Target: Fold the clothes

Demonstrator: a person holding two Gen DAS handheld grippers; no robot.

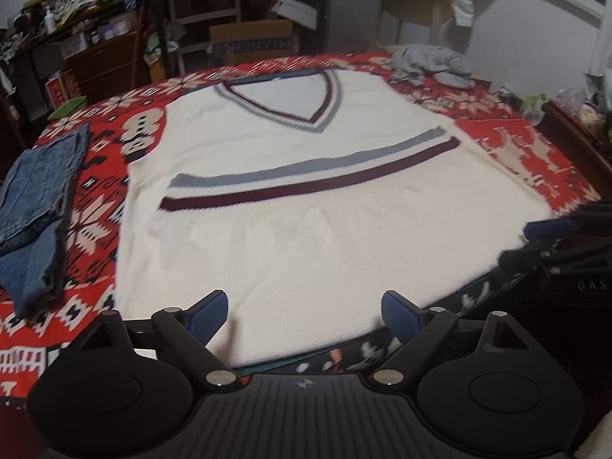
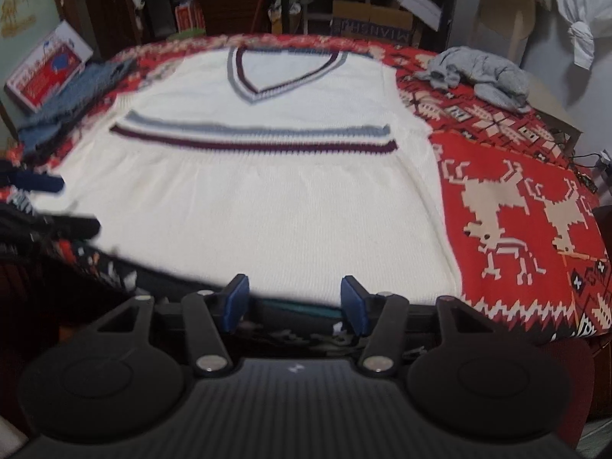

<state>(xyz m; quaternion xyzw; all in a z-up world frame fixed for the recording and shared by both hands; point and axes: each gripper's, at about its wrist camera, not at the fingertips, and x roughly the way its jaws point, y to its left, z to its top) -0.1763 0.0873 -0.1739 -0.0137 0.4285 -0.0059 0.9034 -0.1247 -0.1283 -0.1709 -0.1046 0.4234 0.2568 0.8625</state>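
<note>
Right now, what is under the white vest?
The white vest lies flat on a red patterned blanket, which shows all around it. What the blanket covers cannot be seen, nor whether anything lies between vest and blanket.

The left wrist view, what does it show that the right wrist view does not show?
Only the left wrist view shows the jeans clearly, folded, left of the vest. Only the right wrist view shows the red box and the reindeer pattern whole. Both share the white vest lying flat on the red blanket and the grey garment beyond it.
</note>
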